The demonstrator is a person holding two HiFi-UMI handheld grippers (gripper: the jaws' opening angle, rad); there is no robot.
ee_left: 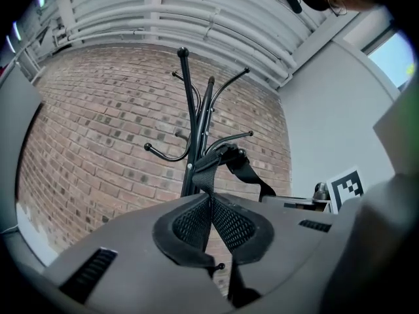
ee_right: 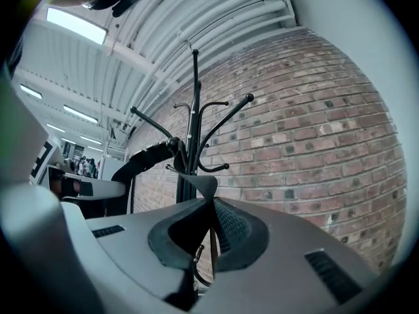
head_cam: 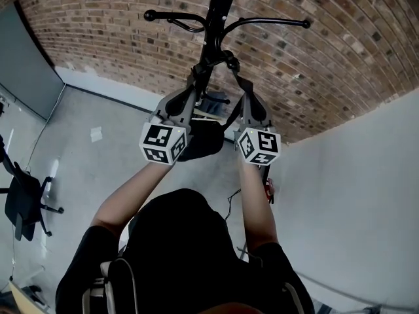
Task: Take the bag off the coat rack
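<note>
A black coat rack (head_cam: 216,18) stands against the brick wall. A black bag (head_cam: 204,141) hangs below its hooks, between my two raised grippers. Its webbing strap (head_cam: 234,113) runs up to a hook near the pole. My left gripper (head_cam: 198,78) is shut on the strap (ee_left: 208,172), which passes straight between its pads (ee_left: 232,224) in the left gripper view, the rack (ee_left: 191,110) behind. My right gripper (head_cam: 244,87) is shut on a twisted part of the strap (ee_right: 204,185), next to the rack (ee_right: 194,110). The bag itself is hidden in both gripper views.
A black office chair (head_cam: 23,201) stands at the far left on the grey floor. A sheet of paper (head_cam: 96,134) lies near the wall base. A white wall (head_cam: 366,195) closes the right side. A cable and a small red thing (head_cam: 269,188) lie below the right arm.
</note>
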